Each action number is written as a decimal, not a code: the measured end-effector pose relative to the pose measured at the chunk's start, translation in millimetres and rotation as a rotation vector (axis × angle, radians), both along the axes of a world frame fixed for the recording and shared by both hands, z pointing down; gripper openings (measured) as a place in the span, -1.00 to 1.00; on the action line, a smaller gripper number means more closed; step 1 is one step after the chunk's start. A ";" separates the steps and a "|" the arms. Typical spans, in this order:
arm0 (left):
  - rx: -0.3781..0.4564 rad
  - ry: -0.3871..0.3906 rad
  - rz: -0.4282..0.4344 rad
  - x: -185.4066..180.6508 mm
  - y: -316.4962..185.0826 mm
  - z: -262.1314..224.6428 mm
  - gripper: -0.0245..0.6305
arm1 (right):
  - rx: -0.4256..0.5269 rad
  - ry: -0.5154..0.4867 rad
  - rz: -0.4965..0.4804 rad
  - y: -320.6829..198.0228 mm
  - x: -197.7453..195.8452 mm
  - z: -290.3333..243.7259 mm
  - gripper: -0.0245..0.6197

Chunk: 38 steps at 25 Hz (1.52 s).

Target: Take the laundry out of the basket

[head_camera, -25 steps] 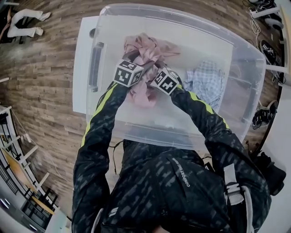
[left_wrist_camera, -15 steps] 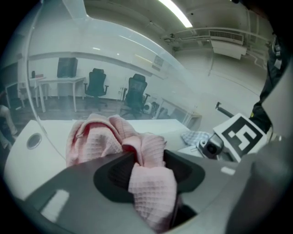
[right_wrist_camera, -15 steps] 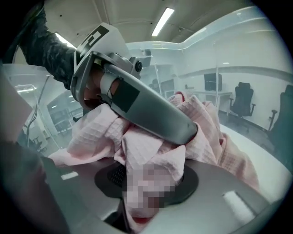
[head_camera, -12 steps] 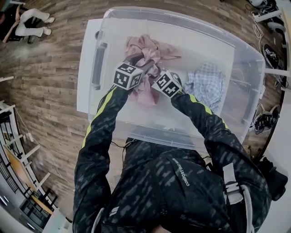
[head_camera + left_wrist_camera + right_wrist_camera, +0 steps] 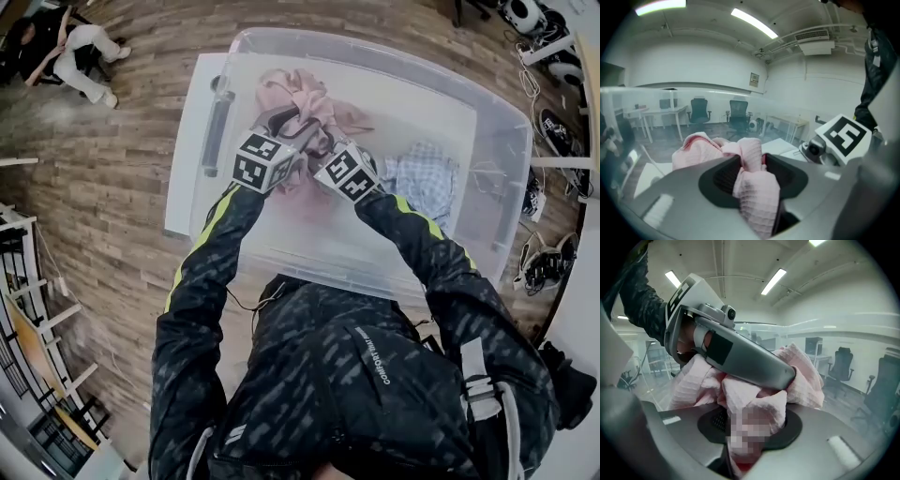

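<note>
The crumpled pink waffle-knit cloth (image 5: 302, 101) sits inside the clear rectangular plastic bin (image 5: 375, 45), toward the bin's left end, bunched between both tools. The left gripper (image 5: 752, 174) is closing its jaws on one fold, and the pads already press it. The right gripper (image 5: 754, 420) clamps another fold of the same cloth. A blue-and-white checked cloth (image 5: 427, 178) lies at the bin's right end.

Pink garment (image 5: 302, 97) in clear bin (image 5: 424, 111)
</note>
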<state>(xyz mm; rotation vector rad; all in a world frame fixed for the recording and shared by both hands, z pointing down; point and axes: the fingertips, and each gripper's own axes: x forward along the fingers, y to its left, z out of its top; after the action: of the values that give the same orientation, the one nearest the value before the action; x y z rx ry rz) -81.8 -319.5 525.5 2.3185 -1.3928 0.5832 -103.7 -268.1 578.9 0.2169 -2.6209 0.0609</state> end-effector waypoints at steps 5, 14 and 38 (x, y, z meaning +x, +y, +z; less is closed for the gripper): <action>0.110 -0.035 -0.005 1.9 6.7 -50.1 -0.41 | 0.103 -0.047 -0.012 0.5 -0.5 -44.8 -0.50; 0.327 -0.084 0.001 21.6 29.5 -152.5 -0.41 | 0.283 -0.151 -0.002 8.9 14.5 -143.4 -0.51; 0.681 -0.190 0.017 68.6 133.9 -343.4 -0.43 | 0.566 -0.347 0.048 81.9 56.3 -333.2 -0.51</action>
<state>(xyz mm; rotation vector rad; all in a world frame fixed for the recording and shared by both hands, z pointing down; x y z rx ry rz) -13.2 -185.7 182.1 2.8473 -1.8894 0.3732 -47.4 -186.2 245.7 0.5005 -2.9157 -0.6910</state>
